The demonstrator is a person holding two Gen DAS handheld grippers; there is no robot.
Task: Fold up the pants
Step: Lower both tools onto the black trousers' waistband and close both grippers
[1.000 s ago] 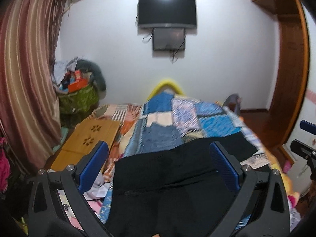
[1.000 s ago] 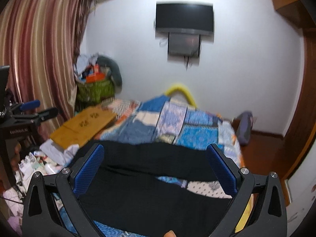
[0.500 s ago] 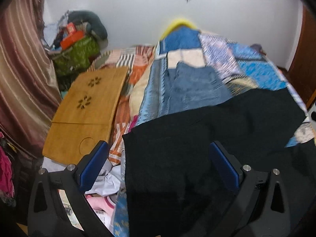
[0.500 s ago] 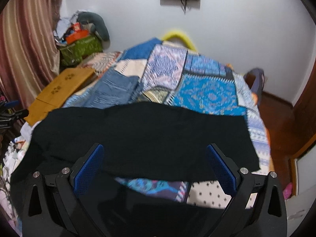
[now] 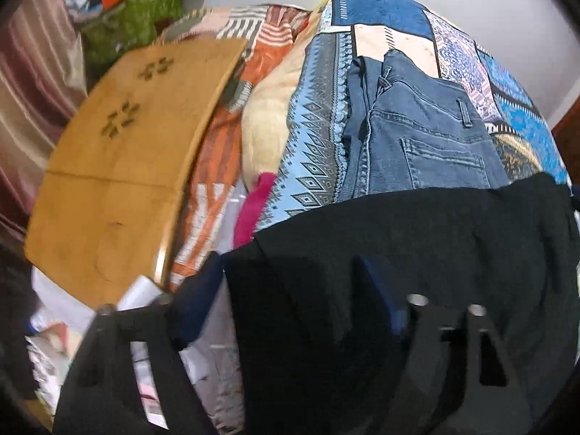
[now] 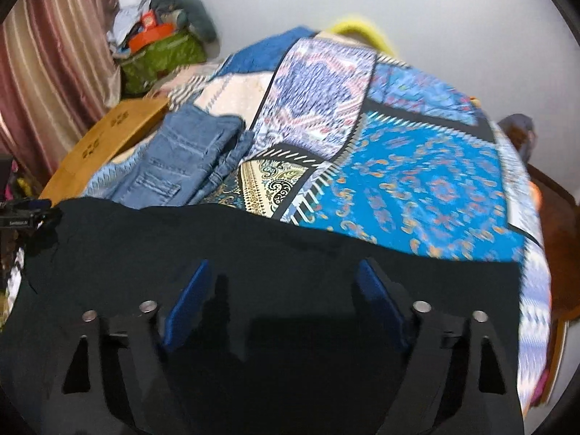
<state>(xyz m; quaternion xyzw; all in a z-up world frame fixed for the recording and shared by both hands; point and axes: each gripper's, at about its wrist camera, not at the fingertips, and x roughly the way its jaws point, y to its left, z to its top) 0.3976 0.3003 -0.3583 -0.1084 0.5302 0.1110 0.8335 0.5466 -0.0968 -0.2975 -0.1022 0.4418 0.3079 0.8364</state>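
Note:
Black pants lie spread across the near end of the bed; they also show in the right wrist view. My left gripper is open, close above the pants' left edge, with one finger off the cloth on the left. My right gripper is open, close above the middle of the black cloth. Neither holds anything.
Folded blue jeans lie on the patchwork quilt beyond the black pants. A wooden lap table leans at the bed's left side over paper clutter. A green bag and curtain stand far left.
Both grippers have tilted down and moved in toward the black pants; the wall and screen have left the view. Both stay open.

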